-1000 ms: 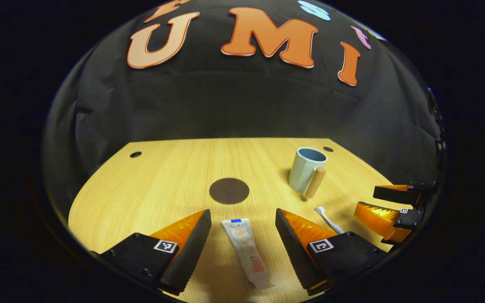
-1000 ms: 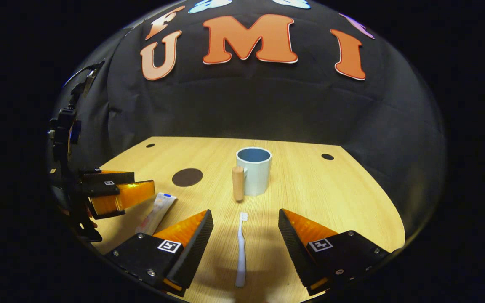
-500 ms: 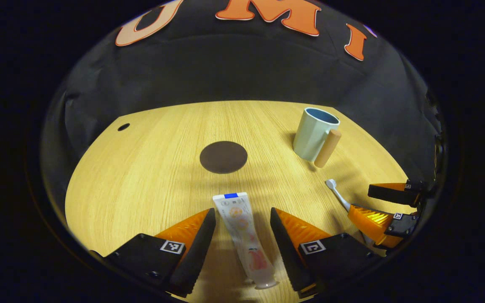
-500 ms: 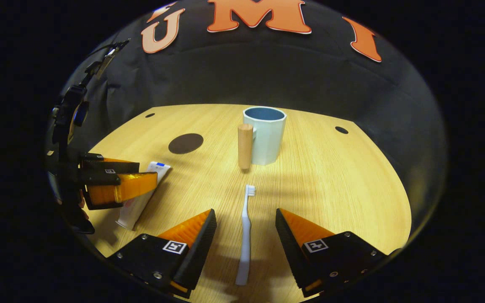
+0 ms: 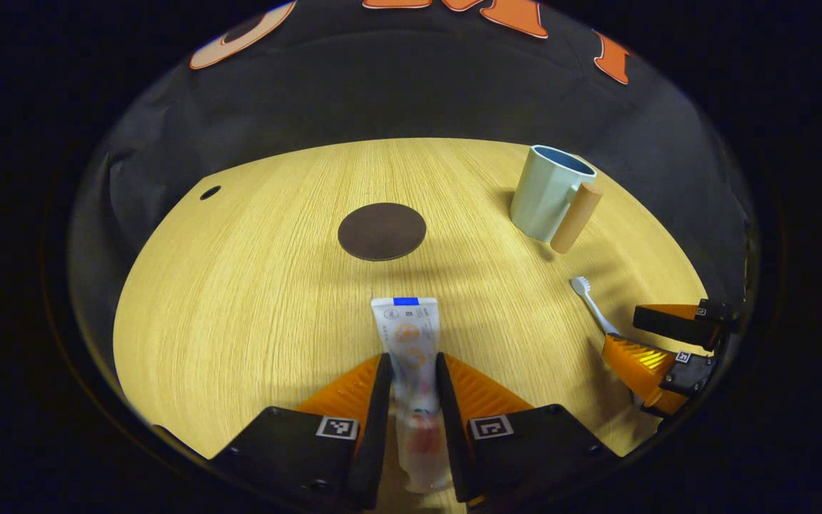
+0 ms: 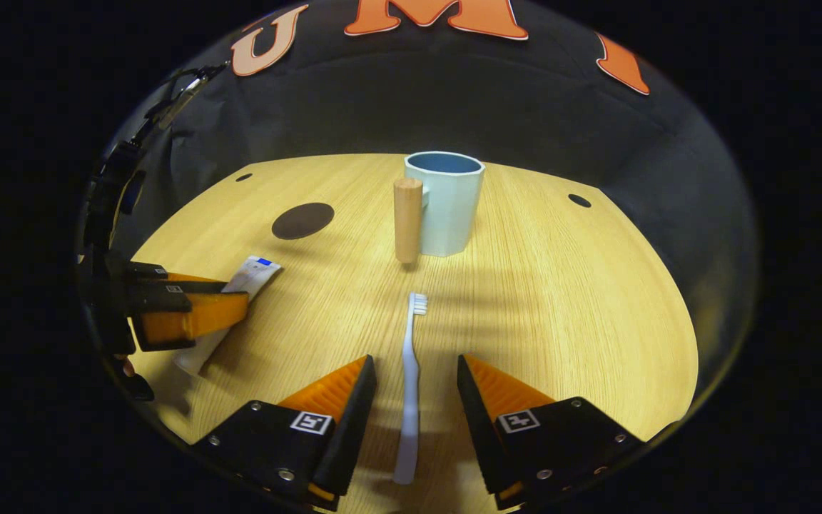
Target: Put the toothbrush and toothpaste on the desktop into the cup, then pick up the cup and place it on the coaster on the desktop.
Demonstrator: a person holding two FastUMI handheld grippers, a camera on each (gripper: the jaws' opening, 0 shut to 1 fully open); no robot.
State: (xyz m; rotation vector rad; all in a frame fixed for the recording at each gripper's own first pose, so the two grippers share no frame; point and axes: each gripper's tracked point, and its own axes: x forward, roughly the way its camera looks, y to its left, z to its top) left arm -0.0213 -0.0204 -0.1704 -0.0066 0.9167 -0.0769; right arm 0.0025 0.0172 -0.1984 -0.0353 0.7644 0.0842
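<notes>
- At six o'clock in the left gripper view, the left gripper (image 5: pixel 411 400) has its jaws drawn in against both flanks of the toothpaste (image 5: pixel 411 357), clamped on the tube's lower half near the cap end; the flat crimped end points away toward twelve o'clock, which would let the tube go into the cup cap-first or crimp-first after a turn of the wrist.
- Whether the tube has left the tabletop (image 5: pixel 240 285) cannot be told; it looks to lie flat on the wood, so the step in hand is judged to be the grasp, not the lift.
- At six o'clock in the right gripper view, the right gripper (image 6: pixel 414 400) straddles the toothbrush (image 6: pixel 409 378), jaws apart with a gap on each side of the handle; the brush lies along the gripper's own line, bristle head toward twelve, so closing would catch the handle squarely.
- The cup (image 6: pixel 447 203) stands upright at twelve o'clock in that view, just beyond the brush head, its mouth open upward and its wooden handle (image 6: pixel 407 220) turned toward the gripper, free for the later pick-up.
- The coaster (image 5: pixel 382 231) lies bare at twelve o'clock ahead of the toothpaste, well apart from the cup at about two o'clock, awaiting the last step.
- Nothing is in the cup yet, by this judgement.
</notes>
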